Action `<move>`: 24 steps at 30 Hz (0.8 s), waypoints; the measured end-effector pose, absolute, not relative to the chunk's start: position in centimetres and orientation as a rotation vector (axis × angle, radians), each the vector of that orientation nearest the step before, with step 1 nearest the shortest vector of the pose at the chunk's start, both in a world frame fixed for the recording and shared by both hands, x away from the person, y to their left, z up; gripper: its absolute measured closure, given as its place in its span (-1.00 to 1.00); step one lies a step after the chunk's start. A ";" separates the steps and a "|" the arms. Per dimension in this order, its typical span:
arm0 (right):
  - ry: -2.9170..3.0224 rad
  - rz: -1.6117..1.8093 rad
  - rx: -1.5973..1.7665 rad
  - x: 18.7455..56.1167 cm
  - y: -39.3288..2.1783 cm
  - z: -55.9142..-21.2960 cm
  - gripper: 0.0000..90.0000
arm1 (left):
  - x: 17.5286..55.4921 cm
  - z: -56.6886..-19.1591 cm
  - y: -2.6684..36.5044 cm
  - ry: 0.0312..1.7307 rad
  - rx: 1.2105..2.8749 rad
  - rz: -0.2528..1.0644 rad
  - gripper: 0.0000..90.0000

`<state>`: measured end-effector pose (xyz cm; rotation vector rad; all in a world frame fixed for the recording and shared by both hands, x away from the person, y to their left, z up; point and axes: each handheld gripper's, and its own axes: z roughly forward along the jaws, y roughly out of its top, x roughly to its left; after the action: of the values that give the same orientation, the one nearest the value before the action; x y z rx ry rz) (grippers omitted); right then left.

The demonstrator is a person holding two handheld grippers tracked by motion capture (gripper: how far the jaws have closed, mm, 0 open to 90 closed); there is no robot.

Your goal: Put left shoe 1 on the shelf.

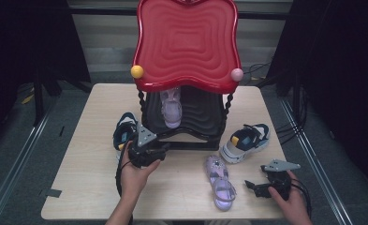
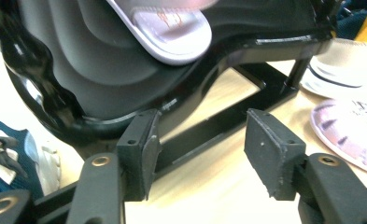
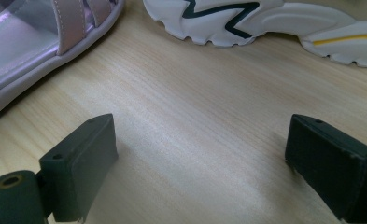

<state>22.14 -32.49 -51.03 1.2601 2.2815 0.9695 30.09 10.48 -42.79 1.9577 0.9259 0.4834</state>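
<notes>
The shoe rack (image 1: 186,79) fills the middle of the worktop (image 1: 83,178), its red top overhanging the lower shelf. Bare worktop lies open at front left. Front right, a lilac sandal (image 1: 220,183) and a white sneaker (image 1: 245,142) narrow the way.

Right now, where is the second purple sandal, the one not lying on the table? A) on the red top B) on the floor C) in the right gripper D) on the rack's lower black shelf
D: one purple sandal sits on the black shelf under the red top; its mate lies on the table.
</notes>
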 end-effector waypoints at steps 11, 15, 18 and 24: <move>2.282 0.969 1.259 22.1 -32.5 -51.0 -0.82 | 29.5 -44.1 11.3 0.890 2.011 0.425 -0.13; 2.282 0.969 1.259 22.1 -32.5 -51.0 -0.82 | 29.4 -44.7 11.4 0.885 2.025 0.422 -0.17; 2.282 0.969 1.260 22.1 -32.5 -51.0 -0.82 | 29.1 -45.3 11.5 0.873 2.041 0.407 -0.19; 2.282 0.970 1.260 22.1 -32.5 -51.0 -0.82 | 28.7 -46.3 11.2 0.840 2.089 0.389 -0.24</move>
<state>22.14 -32.49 -51.03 1.2596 2.2815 0.9695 28.69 11.23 -46.29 2.0891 0.8395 0.3889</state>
